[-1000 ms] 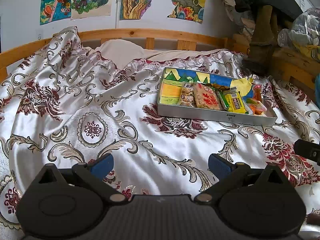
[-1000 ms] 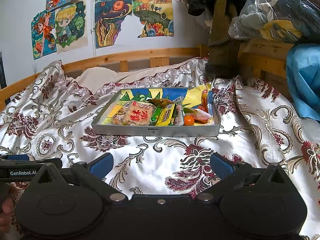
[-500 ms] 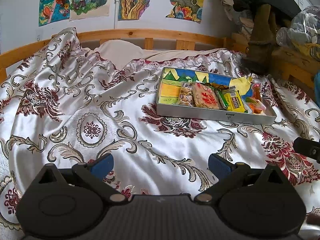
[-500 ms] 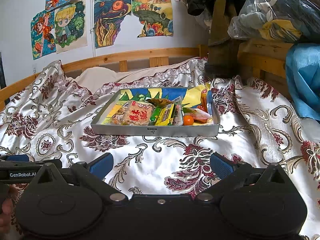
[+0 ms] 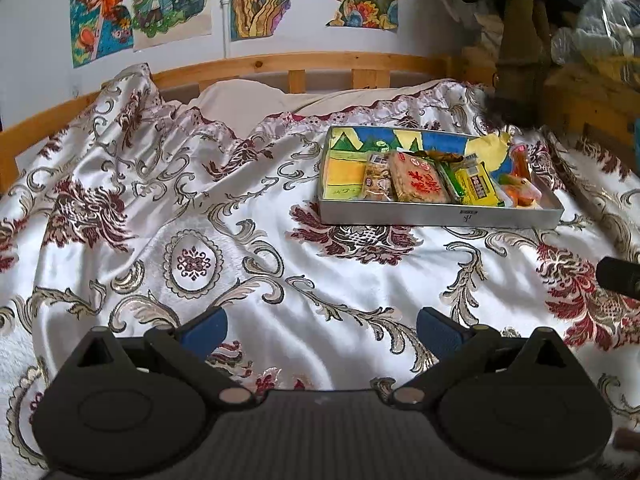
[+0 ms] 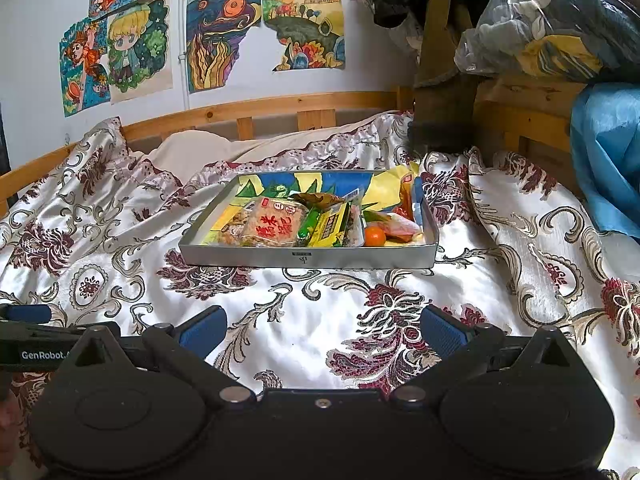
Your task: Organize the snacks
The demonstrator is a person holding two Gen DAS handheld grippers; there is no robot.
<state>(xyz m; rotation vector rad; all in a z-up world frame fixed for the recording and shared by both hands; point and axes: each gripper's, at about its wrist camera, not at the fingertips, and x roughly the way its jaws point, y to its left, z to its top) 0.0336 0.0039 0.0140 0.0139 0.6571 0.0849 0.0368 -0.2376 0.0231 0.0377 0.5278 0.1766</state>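
Snacks (image 6: 304, 222) still crowd the tray's (image 6: 308, 258) near wall on the bedspread (image 5: 280, 264); left gripper (image 5: 322, 326) and right gripper (image 6: 322, 326) stay spread wide, empty, barely closer

Silver tray (image 6: 308, 258); white, maroon-floral bedspread (image 6: 320, 312); blue-padded tongs (image 6: 322, 330).

Left gripper (image 5: 320, 326) jaws spread wide, nothing between blue pads, level and low; right gripper (image 6: 322, 326) same, wide apart, empty; left gripper's body just off its left side.
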